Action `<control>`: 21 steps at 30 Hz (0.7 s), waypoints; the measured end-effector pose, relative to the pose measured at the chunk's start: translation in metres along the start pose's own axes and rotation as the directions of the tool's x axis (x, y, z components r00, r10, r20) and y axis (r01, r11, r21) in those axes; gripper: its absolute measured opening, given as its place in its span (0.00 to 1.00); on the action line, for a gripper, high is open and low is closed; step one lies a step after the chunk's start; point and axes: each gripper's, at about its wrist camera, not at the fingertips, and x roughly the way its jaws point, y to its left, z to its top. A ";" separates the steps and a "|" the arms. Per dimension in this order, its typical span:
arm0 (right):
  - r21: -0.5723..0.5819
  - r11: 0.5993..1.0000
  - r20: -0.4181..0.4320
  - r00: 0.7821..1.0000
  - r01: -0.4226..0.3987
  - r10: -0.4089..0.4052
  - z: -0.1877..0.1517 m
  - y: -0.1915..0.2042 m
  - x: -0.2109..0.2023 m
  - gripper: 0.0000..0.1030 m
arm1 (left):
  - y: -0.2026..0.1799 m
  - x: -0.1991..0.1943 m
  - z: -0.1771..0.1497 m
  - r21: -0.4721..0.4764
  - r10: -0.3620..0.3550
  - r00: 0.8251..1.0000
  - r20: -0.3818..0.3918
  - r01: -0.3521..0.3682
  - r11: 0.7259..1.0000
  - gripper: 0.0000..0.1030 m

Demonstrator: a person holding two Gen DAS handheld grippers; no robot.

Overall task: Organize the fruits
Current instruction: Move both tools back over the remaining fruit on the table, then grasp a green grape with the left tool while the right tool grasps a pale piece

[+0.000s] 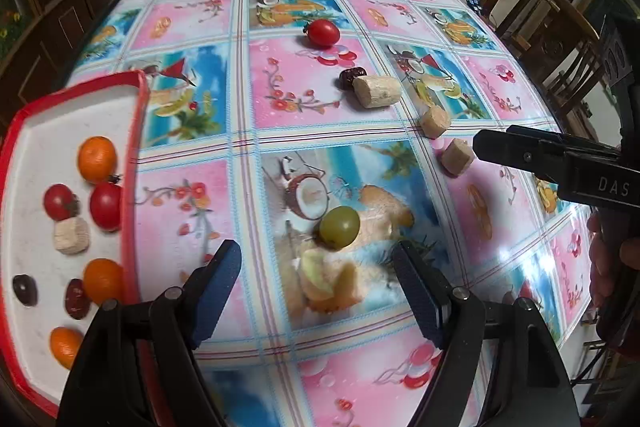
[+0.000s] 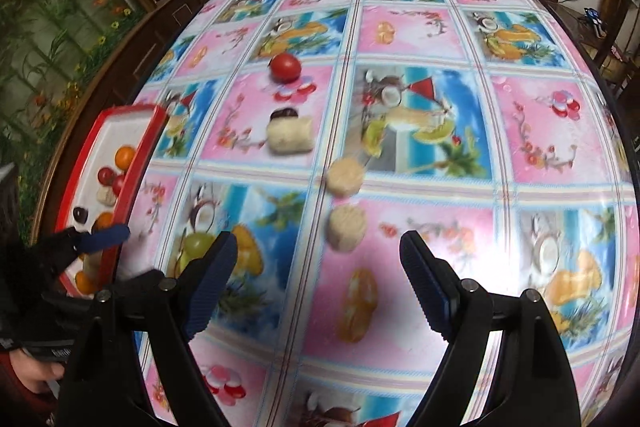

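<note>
Loose on the cloth, green grape (image 1: pixel 339 227) glossy, round.

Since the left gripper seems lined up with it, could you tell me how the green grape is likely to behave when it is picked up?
The green grape looks round and smooth, so it will probably roll if nudged on the glossy tablecloth. Its shiny skin may slip between the pads, and it likely bruises under a hard squeeze. The left gripper stands open wider than the grape, so it should fit.
</note>
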 end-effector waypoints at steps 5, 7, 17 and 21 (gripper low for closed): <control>-0.011 1.000 -0.029 1.000 0.011 -0.011 0.010 -0.004 0.010 0.75 | 0.001 0.015 0.003 -0.029 -0.009 1.000 -0.027 0.008 1.000 0.74; -0.025 1.000 -0.056 0.998 0.019 -0.020 0.010 -0.002 0.019 0.65 | 0.000 0.018 0.005 -0.030 -0.002 1.000 -0.026 0.002 1.000 0.73; -0.046 0.998 -0.121 0.991 0.051 -0.056 0.006 0.001 0.048 0.44 | -0.012 0.030 0.008 0.009 -0.022 0.999 -0.048 0.022 1.000 0.24; -0.069 0.995 -0.112 0.991 0.065 -0.073 0.003 -0.001 0.050 0.27 | -0.010 0.027 0.006 -0.003 -0.051 0.997 -0.050 0.051 0.999 0.23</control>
